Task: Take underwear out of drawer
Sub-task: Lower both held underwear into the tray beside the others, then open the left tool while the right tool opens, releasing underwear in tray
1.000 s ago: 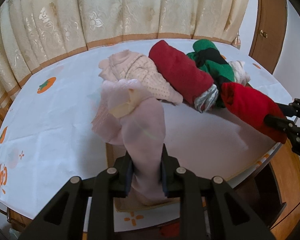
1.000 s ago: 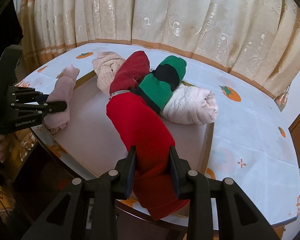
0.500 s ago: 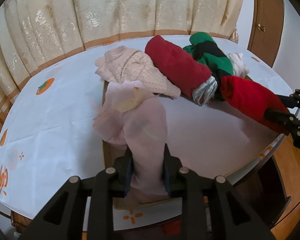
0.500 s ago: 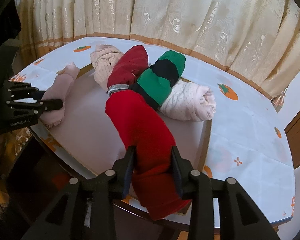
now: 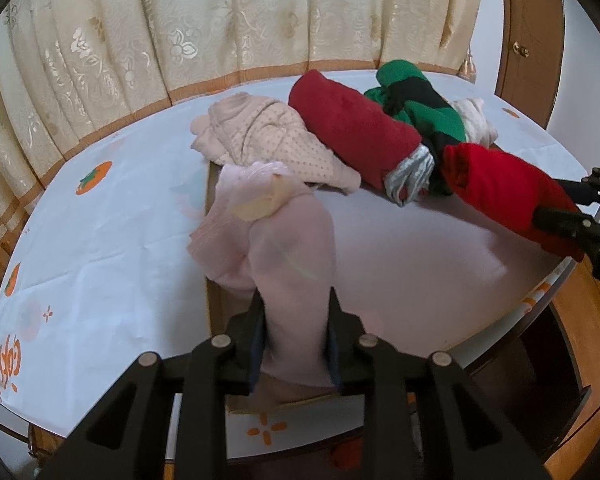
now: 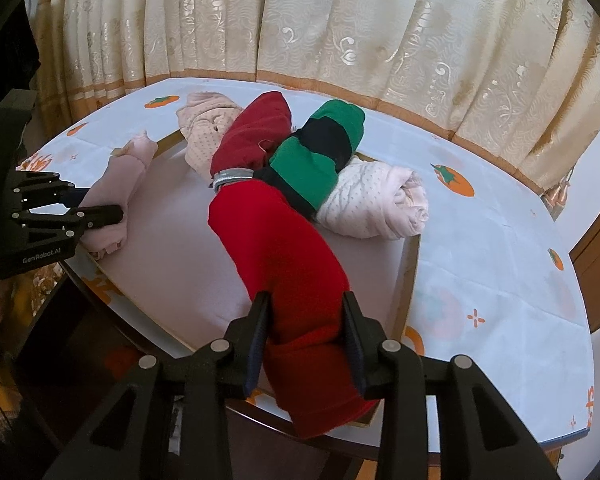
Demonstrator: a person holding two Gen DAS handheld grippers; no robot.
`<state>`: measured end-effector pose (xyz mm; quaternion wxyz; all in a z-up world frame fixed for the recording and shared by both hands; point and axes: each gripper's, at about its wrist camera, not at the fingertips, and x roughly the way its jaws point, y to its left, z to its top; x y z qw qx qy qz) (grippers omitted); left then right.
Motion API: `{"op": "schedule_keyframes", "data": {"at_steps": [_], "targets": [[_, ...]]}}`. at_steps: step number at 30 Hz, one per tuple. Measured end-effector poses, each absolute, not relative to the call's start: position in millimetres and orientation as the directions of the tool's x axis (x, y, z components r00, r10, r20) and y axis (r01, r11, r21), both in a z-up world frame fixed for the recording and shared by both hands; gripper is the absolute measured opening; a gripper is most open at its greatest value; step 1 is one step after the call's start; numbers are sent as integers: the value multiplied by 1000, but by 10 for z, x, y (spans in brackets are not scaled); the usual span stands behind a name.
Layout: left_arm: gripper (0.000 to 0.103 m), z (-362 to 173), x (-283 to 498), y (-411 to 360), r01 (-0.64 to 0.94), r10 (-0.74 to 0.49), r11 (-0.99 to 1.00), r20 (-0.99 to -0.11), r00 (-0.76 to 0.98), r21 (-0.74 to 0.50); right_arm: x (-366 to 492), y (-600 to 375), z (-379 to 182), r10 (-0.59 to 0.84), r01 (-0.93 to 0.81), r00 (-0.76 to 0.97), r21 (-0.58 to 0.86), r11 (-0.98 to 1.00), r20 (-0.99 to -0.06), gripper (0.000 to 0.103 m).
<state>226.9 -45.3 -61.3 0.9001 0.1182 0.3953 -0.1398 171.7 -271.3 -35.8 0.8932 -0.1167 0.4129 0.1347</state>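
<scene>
The left gripper (image 5: 296, 336) was clamped on a pale pink roll of underwear (image 5: 284, 248), its far end resting at the left edge of a pinkish board (image 6: 172, 256). The right gripper (image 6: 304, 340) pinched a bright red roll (image 6: 284, 256) (its tail drooped past the table's near edge). Beyond them on the board lay a dotted pink piece (image 5: 268, 140), a dark red roll (image 5: 352, 128), a green-and-black roll (image 6: 320, 152) and a white knit roll (image 6: 376, 204). A persimmon-print tablecloth (image 6: 500, 248) covered the table, with cream curtains (image 6: 340, 20) behind.
</scene>
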Motion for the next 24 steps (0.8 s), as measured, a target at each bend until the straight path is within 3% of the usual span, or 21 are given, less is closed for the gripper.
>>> {"op": "schedule_keyframes", "data": {"at_steps": [3, 7, 9, 11, 20, 24], "targets": [[28, -614, 2257, -456, 343, -158, 934, -743, 650, 102, 1732, -2716, -367, 142, -332, 618, -93, 939, -773, 41], [37, -604, 2240, -453, 346, -161, 933, -742, 650, 100, 1728, -2691, -381, 137, -334, 608, -95, 938, -782, 58], [65, -577, 2201, -450, 345, -167, 934, -735, 657, 97, 1697, -2691, -374, 134, -329, 614, -98, 939, -778, 59], [73, -530, 2128, -449, 351, -178, 931, -718, 673, 99, 1657, -2702, -349, 137, -321, 623, -92, 943, -770, 60], [74, -432, 1954, -503, 372, -177, 918, -700, 692, 135, 1498, -2693, -218, 144, -314, 651, -91, 945, -745, 61], [82, -424, 1925, -494, 370, -172, 918, -697, 696, 143, 1421, -2685, -174, 146, -313, 659, -92, 945, -738, 61]]}}
